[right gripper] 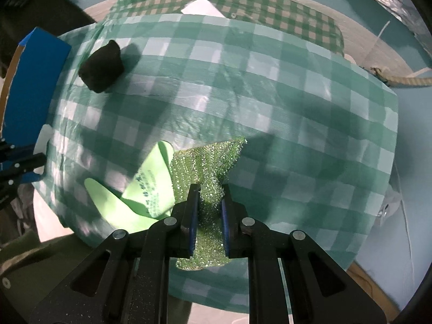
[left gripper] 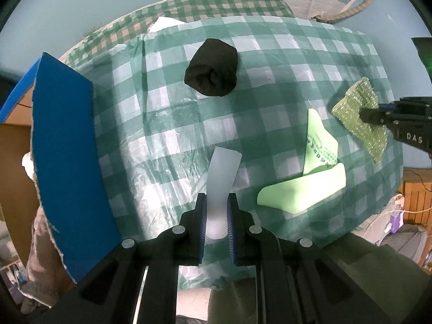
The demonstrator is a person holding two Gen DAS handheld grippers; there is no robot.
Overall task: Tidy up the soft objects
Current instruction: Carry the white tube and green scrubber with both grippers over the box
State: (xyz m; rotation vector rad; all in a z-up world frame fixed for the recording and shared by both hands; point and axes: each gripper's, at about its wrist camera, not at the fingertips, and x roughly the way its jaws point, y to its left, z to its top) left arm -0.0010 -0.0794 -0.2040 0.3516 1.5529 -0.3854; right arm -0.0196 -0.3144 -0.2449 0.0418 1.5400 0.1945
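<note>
left gripper point(left gripper: 215, 210) clamped on white sock point(left gripper: 222, 172) — lifted clear to sort | right gripper point(right gripper: 209, 205) clamped on glittery green sock point(right gripper: 208, 162) — pulling it off light-green sock point(right gripper: 151, 181) | rolled black sock point(left gripper: 212, 67) near blue box point(left gripper: 64, 145), likely the bin

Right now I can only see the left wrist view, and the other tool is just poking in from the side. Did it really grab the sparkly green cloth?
Observer: Yes. The right wrist view shows the right tool shut on the sparkly green cloth, which is bunched between its fingers.
Child: My left tool has the white strip. Does the other one hold the whole cloth?
Observer: No, only a pinched middle part. One end fans out ahead of the fingers and the other end sticks out behind them, toward the camera.
</note>
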